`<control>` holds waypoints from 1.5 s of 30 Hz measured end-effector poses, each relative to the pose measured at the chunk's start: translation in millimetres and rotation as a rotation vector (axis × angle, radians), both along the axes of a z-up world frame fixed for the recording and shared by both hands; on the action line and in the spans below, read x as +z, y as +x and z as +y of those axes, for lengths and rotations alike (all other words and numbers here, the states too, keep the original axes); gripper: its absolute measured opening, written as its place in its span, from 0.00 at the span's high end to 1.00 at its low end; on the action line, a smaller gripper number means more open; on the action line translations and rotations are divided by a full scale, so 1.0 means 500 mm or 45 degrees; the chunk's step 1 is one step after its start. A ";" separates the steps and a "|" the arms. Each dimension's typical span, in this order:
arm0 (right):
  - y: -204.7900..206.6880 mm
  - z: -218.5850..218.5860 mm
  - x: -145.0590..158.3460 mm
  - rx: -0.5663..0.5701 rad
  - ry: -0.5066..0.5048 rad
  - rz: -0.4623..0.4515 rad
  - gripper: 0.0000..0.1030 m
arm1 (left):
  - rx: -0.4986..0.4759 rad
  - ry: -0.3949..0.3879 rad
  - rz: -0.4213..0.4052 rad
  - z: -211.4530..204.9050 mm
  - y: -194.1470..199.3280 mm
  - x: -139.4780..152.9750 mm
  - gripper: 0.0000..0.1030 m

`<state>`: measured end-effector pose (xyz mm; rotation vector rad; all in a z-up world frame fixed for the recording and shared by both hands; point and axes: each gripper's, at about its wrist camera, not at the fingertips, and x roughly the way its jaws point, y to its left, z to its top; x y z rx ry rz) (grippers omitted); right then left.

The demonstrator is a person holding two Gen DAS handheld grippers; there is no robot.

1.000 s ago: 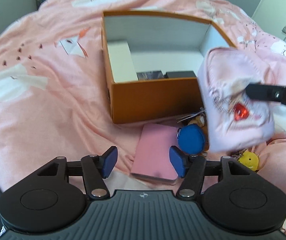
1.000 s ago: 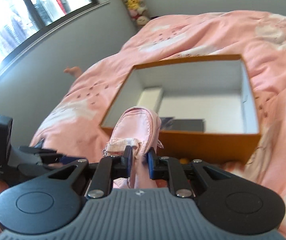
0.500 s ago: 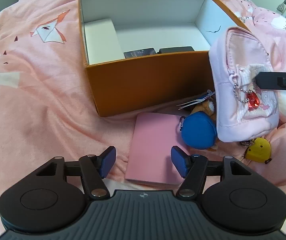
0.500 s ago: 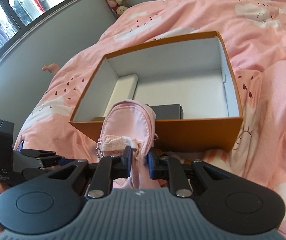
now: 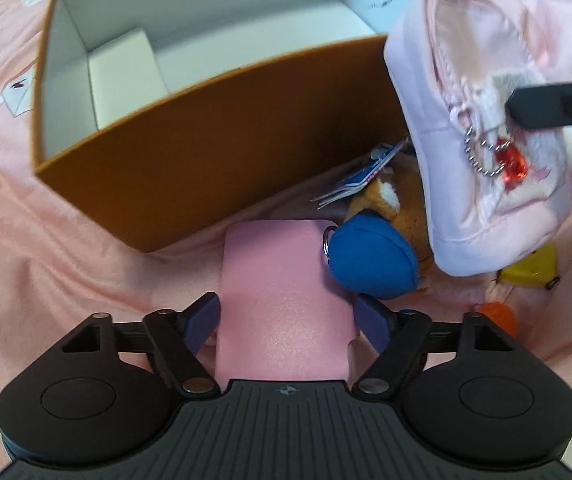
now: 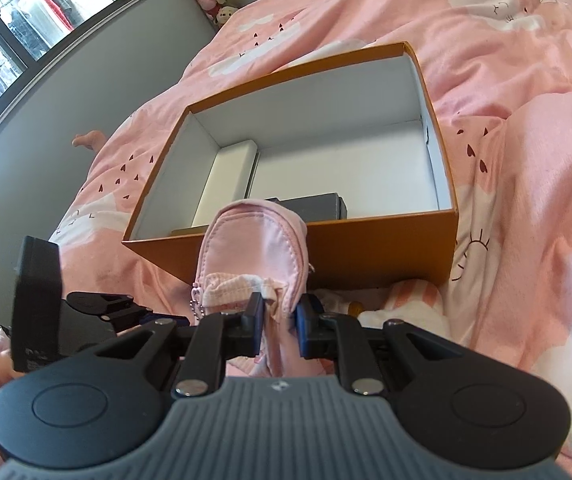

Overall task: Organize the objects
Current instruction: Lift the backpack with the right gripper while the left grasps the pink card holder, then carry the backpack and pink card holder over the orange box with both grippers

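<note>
An orange box (image 5: 214, 136) with a white inside lies open on the pink bed; it also shows in the right wrist view (image 6: 385, 240). My right gripper (image 6: 280, 320) is shut on a small pink pouch (image 6: 254, 240) and holds it in the air near the box's front wall. The pouch (image 5: 485, 128) with a red charm hangs at the right of the left wrist view. My left gripper (image 5: 287, 320) is open, its fingers on either side of a flat pink case (image 5: 282, 300) lying on the bed.
A blue round pouch (image 5: 369, 260), a brown plush toy (image 5: 389, 196), a yellow charm (image 5: 533, 268) and an orange one (image 5: 497, 316) lie right of the case. Inside the box are a white box (image 6: 226, 184) and dark items (image 6: 313, 206).
My left gripper has moved forward and down until its open fingers straddle the pink case. My right gripper has carried the pouch a little higher and closer to the box.
</note>
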<state>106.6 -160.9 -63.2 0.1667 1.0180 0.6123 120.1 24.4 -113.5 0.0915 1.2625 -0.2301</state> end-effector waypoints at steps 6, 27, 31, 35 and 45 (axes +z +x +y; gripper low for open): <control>0.004 -0.002 -0.009 -0.004 0.010 0.022 0.83 | 0.042 -0.031 0.051 0.000 0.009 -0.033 0.09; -0.013 0.002 0.061 0.011 0.022 -0.111 0.83 | 0.250 -0.125 -0.250 0.037 -0.122 0.132 0.14; -0.011 0.006 0.089 0.021 0.016 -0.172 0.83 | 0.262 -0.188 -0.348 0.047 -0.127 0.188 0.14; -0.004 0.012 0.113 0.026 0.006 -0.228 0.83 | 0.277 -0.210 -0.432 0.048 -0.111 0.236 0.14; 0.055 0.044 0.138 0.039 -0.012 -0.300 0.83 | 0.355 -0.185 -0.534 0.057 -0.017 0.284 0.15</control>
